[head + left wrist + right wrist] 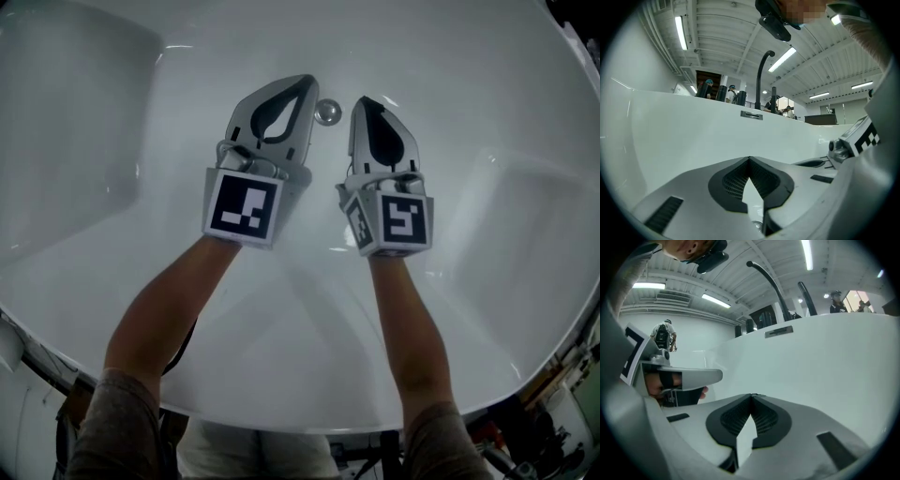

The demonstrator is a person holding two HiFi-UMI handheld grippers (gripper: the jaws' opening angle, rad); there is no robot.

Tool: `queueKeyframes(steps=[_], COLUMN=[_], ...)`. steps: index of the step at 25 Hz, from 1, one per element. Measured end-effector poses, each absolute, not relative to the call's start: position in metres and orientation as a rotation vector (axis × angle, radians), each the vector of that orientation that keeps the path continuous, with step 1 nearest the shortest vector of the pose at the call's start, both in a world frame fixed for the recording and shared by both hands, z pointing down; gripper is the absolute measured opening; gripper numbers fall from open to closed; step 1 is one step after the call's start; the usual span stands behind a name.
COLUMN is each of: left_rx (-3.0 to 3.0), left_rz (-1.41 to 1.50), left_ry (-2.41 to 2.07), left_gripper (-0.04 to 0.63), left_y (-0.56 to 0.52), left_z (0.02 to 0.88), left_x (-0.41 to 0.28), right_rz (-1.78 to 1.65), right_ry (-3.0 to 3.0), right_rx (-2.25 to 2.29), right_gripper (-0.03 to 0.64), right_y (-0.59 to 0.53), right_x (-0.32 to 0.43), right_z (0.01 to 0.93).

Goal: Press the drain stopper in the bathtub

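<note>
Down on the floor of the white bathtub, the chrome drain stopper lies between your two gripper tips. It is just beside the left gripper and near the right gripper; whether either touches it cannot be told. The only print is the black-and-white square pattern on each marker cube. Your bare forearms reach forward over the near rim, almost parallel, and both grippers point away from you. Each claw is closed tip to tip with nothing between its dark pads. Past the jaws, both gripper views face the far tub wall, with its overflow slot and a black faucet above.
</note>
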State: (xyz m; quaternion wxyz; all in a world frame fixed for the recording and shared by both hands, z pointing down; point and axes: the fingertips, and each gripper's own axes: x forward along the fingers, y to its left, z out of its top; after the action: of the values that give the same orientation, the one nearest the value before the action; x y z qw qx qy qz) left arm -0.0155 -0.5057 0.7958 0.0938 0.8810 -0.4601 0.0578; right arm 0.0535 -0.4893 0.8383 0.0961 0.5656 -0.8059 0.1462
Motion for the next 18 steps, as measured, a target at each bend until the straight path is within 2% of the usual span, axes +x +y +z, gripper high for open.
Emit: queueKeyframes(steps=[18], left_rx=[2.561], left_rz=[0.2], left_ry=[-1.331], left_gripper=[0.002], left_y=[-0.499], left_z=[0.824], left_x=[-0.017], right_rz=[0.744], right_ry=[-2.113], right_rx=[1.471], right_gripper=[0.0], right_y=[-0.511], right_x=[0.059], right_z=[1.001])
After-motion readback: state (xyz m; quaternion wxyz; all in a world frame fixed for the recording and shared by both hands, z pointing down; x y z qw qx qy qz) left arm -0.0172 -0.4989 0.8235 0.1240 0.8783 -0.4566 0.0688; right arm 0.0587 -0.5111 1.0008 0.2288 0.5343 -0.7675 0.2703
